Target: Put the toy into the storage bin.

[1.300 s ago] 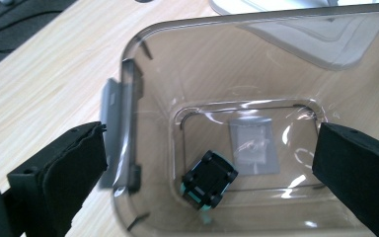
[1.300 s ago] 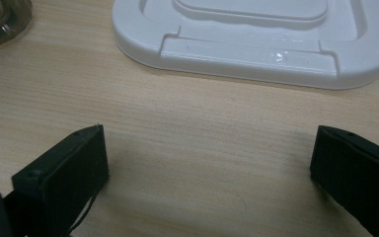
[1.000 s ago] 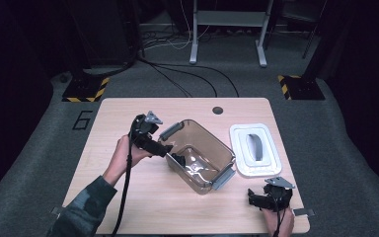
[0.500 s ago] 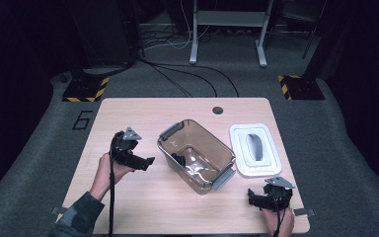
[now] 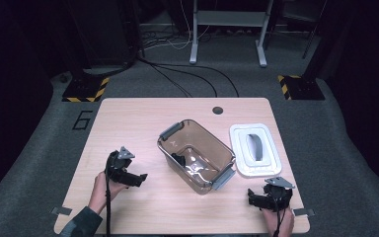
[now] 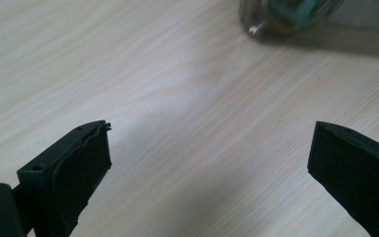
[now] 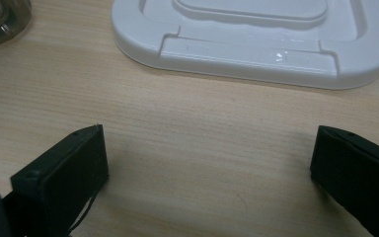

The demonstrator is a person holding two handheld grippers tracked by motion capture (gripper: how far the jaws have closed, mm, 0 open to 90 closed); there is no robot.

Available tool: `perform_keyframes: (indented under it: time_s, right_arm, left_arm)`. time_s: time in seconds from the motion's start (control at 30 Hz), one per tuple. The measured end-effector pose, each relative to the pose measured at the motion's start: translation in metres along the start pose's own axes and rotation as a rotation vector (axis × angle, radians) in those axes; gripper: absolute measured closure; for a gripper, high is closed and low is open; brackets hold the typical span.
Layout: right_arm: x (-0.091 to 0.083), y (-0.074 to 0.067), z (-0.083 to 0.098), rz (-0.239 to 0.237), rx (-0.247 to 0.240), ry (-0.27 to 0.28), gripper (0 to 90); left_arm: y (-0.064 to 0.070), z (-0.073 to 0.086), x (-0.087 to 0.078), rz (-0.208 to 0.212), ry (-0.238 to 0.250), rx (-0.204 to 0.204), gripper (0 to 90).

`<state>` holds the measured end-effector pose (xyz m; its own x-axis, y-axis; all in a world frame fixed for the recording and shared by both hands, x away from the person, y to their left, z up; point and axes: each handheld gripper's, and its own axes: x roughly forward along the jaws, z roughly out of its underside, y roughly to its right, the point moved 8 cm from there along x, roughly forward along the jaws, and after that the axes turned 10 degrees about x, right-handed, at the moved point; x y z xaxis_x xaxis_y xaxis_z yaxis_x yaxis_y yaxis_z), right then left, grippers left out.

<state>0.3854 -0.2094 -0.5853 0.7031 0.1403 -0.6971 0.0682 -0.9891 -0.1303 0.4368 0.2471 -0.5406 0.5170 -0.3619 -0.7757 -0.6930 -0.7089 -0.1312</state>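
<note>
A clear brownish box (image 5: 218, 146) with grey end latches stands at mid-table, with a dark item (image 5: 179, 159) and something shiny inside. Its white lid (image 5: 241, 148) with a grey handle lies flat just right of it. My left gripper (image 5: 141, 177) rests low over the table, left of the box and apart from it. Its jaws stand open and have just been closing a little, with only bare wood between them (image 6: 209, 143). The box's bottom corner (image 6: 296, 19) lies ahead. My right gripper (image 5: 250, 197) is open near the front right edge, with the lid (image 7: 256, 34) ahead of it (image 7: 209, 143).
A round cable hole (image 5: 217, 110) sits at the table's far edge. Bare wood (image 5: 128, 128) spreads left of the box. Cables, a metal stand and striped floor blocks lie beyond the table.
My left hand has left the box's left end and sunk toward the front left of the table. The right hand, box and lid have not moved.
</note>
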Motion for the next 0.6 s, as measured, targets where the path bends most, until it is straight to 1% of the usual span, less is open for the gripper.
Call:
perform_keyframes:
  time_s: [0.03, 0.17, 0.2, 0.23, 0.27, 0.3, 0.33, 0.4, 0.43, 0.47, 0.5, 0.57, 0.6]
  right_arm:
    - [0.000, 0.000, 0.000, 0.000, 0.000, 0.000, 0.5]
    - [0.000, 0.000, 0.000, 0.000, 0.000, 0.000, 0.4]
    - [0.000, 0.000, 0.000, 0.000, 0.000, 0.000, 0.4]
    - [0.000, 0.000, 0.000, 0.000, 0.000, 0.000, 0.4]
    - [0.000, 0.000, 0.000, 0.000, -0.001, 0.000, 0.4]
    - [0.000, 0.000, 0.000, 0.000, -0.001, 0.000, 0.4]
    - [0.000, 0.000, 0.000, 0.000, 0.000, 0.000, 0.4]
    - [0.000, 0.000, 0.000, -0.001, -0.001, 0.000, 0.4]
    - [0.000, 0.000, 0.000, -0.002, -0.001, -0.001, 0.4]
    - [0.000, 0.000, 0.000, -0.006, -0.005, 0.001, 0.4]
    - [0.000, 0.000, 0.000, -0.005, -0.003, -0.001, 0.4]
    - [0.000, 0.000, 0.000, -0.007, -0.007, 0.000, 0.4]
    - [0.000, 0.000, 0.000, -0.007, -0.007, 0.000, 0.4]
  left_arm:
    - [0.000, 0.007, 0.004, 0.004, -0.011, -0.011, 2.2]
    - [-0.001, 0.023, 0.014, 0.001, -0.011, -0.044, 1.7]
    - [-0.002, 0.025, 0.016, -0.001, -0.005, -0.043, 1.3]
    - [-0.002, 0.028, 0.018, 0.005, -0.005, -0.046, 0.6]
    - [-0.003, 0.030, 0.019, 0.002, 0.005, -0.054, 0.1]
    - [-0.003, 0.031, 0.022, -0.001, 0.029, -0.065, 0.0]
    - [-0.003, 0.032, 0.023, 0.003, 0.041, -0.077, 0.0]
    - [-0.004, 0.035, 0.027, -0.006, 0.061, -0.090, 0.0]
    - [-0.004, 0.035, 0.028, -0.010, 0.076, -0.088, 0.0]
    - [-0.004, 0.036, 0.029, -0.024, 0.079, -0.078, 0.0]
    - [-0.004, 0.036, 0.029, -0.022, 0.076, -0.073, 0.0]
    - [-0.005, 0.036, 0.030, -0.034, 0.103, -0.066, 0.0]
    - [-0.004, 0.036, 0.031, -0.046, 0.113, -0.071, 0.0]
